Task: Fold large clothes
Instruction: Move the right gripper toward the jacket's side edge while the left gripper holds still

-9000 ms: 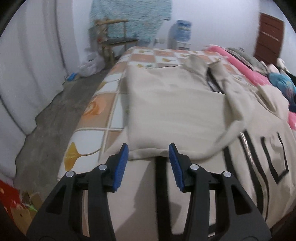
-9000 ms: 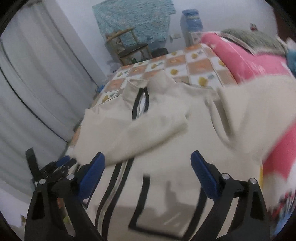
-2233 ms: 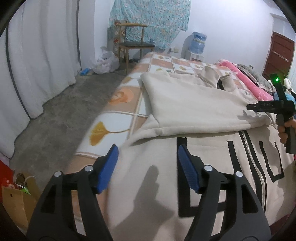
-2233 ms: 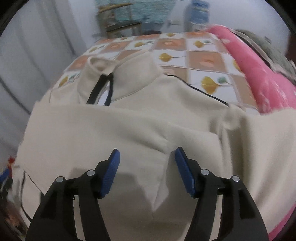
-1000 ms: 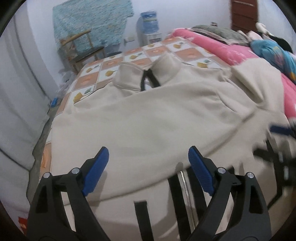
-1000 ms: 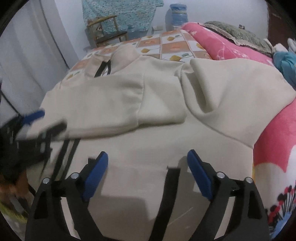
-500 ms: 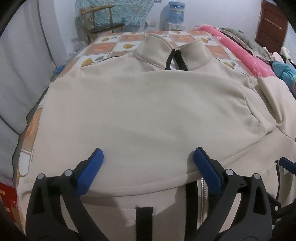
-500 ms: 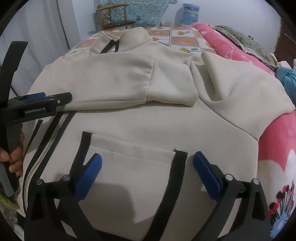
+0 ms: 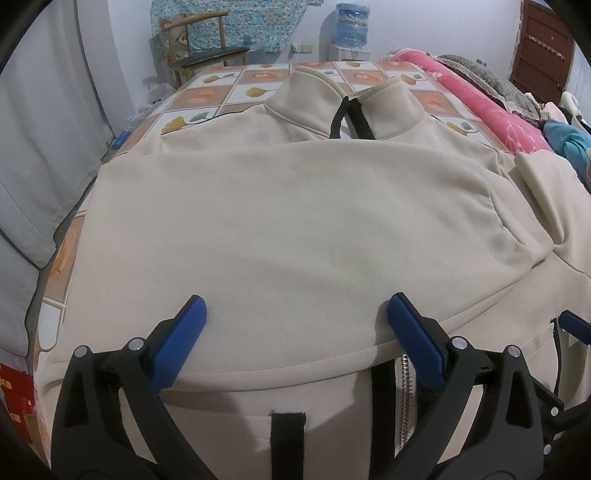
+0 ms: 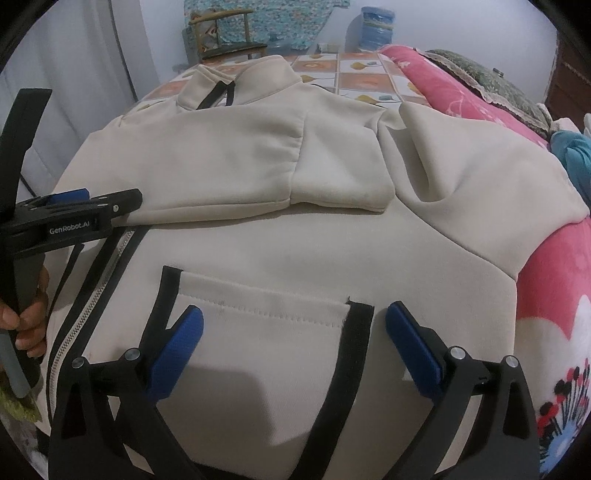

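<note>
While both grippers gape, beige jacket (image 9: 280,229) lies on bed (image 9: 229,85).

Both tongs are black plastic frames with silver screws at the pivots and ribbed blue pads (image 9: 177,341). The left tongs (image 10: 79,212) carry white "GenRobot.AI" lettering on the side.

chair (image 9: 207,55) | water jug (image 9: 351,22) | pink blanket (image 10: 554,280) | curtain (image 9: 40,122)

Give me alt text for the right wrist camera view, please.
A beige zip-up jacket lies face up on a bed, one sleeve folded across its chest. The right tool hovers open over its black-trimmed pocket; the left tool shows at the left edge.
</note>
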Available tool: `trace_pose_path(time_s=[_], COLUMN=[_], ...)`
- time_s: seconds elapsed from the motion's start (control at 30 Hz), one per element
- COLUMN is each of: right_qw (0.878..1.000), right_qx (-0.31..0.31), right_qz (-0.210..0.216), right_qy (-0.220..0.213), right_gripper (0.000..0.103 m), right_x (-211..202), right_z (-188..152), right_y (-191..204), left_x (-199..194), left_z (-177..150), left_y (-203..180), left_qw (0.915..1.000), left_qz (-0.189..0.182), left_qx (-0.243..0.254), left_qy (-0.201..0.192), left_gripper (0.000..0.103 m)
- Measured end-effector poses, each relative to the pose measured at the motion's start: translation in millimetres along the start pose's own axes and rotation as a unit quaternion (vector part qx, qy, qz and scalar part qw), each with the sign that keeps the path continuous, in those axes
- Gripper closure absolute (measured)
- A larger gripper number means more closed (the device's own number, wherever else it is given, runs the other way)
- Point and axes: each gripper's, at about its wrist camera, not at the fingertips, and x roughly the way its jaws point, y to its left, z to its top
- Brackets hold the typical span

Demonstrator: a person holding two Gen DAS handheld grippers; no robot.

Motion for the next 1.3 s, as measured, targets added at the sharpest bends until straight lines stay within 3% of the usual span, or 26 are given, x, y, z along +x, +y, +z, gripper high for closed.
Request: trace_pose_path(time_s=[0.3, 0.43, 0.63, 0.8, 1.0, 1.3], right_qw=[1.0, 0.999, 0.989, 0.981, 0.951, 0.872], right_qx=[-0.011, 0.019, 0.102, 0.171, 0.297, 0.479], right_qz=[0.014, 0.046, 0.098, 0.067, 0.059, 0.055], right_qy=[0.008, 0.021, -0.043, -0.064, -0.064, -0.092], right_gripper=[0.006, 0.007, 0.007, 0.007, 0.016, 0.038], right_x=[-0.7, -8.3, -46.8, -58.6, -46.0, -20.0], right_z=[3.6, 11.2, 23.3, 29.4, 30.1, 24.4], right_y=[-4.3, -17.7, -82.4, -158.9, -264.7, -391.2], left_x=[1.7, 2.1, 1.4, 1.3, 1.2, 0.7], left_z=[0.4, 0.7, 0.0, 0.4, 0.4, 0.3], left_y=[0.3, 0.3, 1.0, 0.8, 0.6, 0.8], left_qw=[1.0, 1.0, 0.9999, 0.9999, 0.9999, 0.9999], left_qz=[-0.003, -0.006, -0.008, -0.007, -0.007, -0.007], left_qx=[0.002, 0.007, 0.01, 0.009, 0.009, 0.009], left_qy=[0.0, -0.001, -0.002, -0.003, -0.004, -0.005], left_gripper=[0.007, 0.007, 0.007, 0.007, 0.007, 0.007])
